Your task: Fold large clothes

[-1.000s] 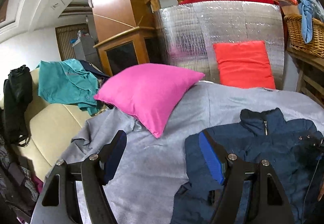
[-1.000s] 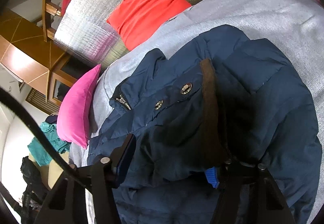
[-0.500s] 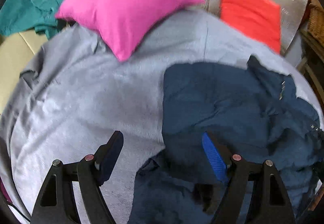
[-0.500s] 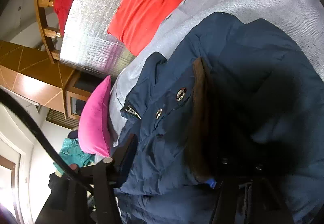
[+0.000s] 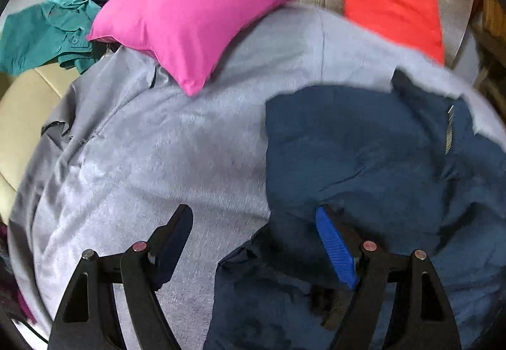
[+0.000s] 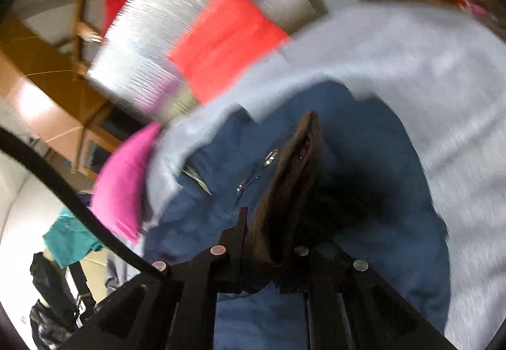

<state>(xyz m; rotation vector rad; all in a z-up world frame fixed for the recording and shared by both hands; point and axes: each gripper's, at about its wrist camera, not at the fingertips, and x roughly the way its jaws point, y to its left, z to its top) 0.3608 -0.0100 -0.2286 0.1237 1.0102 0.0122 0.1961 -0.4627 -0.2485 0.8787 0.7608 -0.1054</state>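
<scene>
On bed point(image 5: 196, 160): jacket point(image 5: 363, 153) unfolded, folding barely begun. My right gripper point(image 6: 272, 242) clamped on brown-lined hem; left gripper point(image 5: 253, 242) agape, empty.

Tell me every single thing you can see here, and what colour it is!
jacket: one, navy blue with a brown-edged flap, lying on the grey cover, right side
grey cover: one, light grey, spread under the jacket and the pink cushion
pink cushion: one, bright pink, at the far edge of the grey cover
red cushion: one, orange-red, leaning against the silver sheet
silver sheet: one, shiny silver, standing behind the cushions
teal shirt: one, teal green, on the cream seat, far left
cream seat: one, cream, left of the grey cover
left gripper: black, one blue pad, open, at the jacket's near edge
right gripper: black, shut on the jacket's brown-edged flap
</scene>
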